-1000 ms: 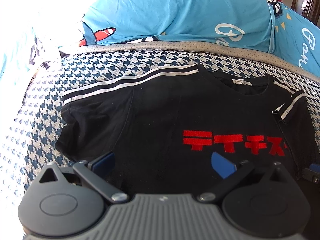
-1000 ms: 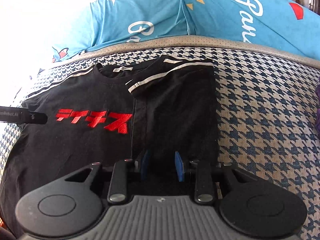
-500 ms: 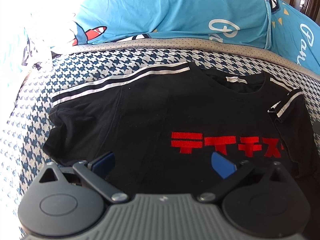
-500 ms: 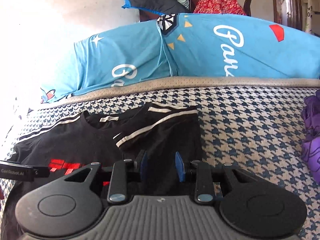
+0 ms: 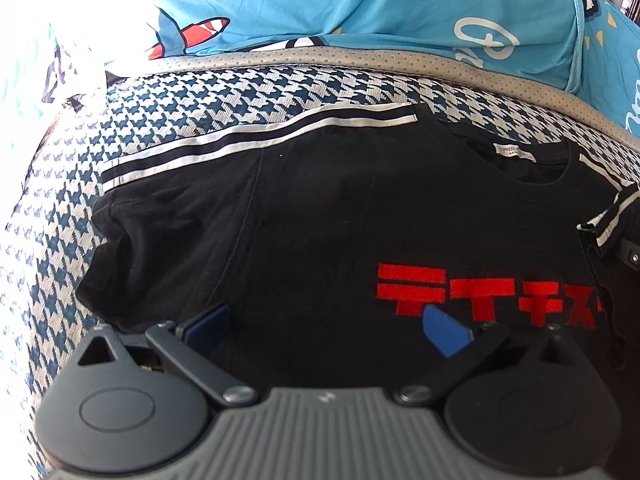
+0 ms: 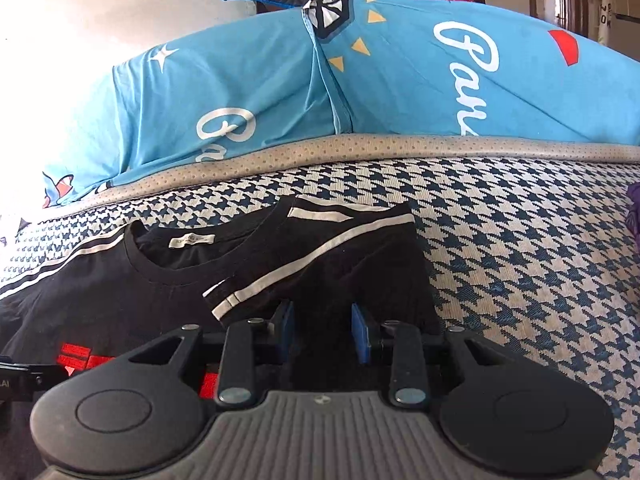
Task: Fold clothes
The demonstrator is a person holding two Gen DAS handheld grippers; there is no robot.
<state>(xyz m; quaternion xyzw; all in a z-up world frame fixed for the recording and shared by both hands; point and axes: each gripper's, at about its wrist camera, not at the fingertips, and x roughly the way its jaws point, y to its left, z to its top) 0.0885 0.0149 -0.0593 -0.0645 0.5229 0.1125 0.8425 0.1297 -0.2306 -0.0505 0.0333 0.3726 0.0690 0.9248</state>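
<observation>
Between and ahead of the left gripper jaws lies the black t-shirt, flat on the houndstooth bedcover. Left jaws spread wide, blue pads far apart, nothing held, low over the shirt's lower part. Red lettering just ahead of the right-hand pad; striped sleeve spread out ahead-left, white neck label ahead-right. Right gripper jaws set narrow with a visible gap; black fabric sits between the pads, but contact is hard to judge, probably not pinched. Folded-in striped sleeve lies just ahead-left of these jaws, shirt's folded edge ahead-right. Blue pillows sit beyond the shirt. Purple cloth far right.
</observation>
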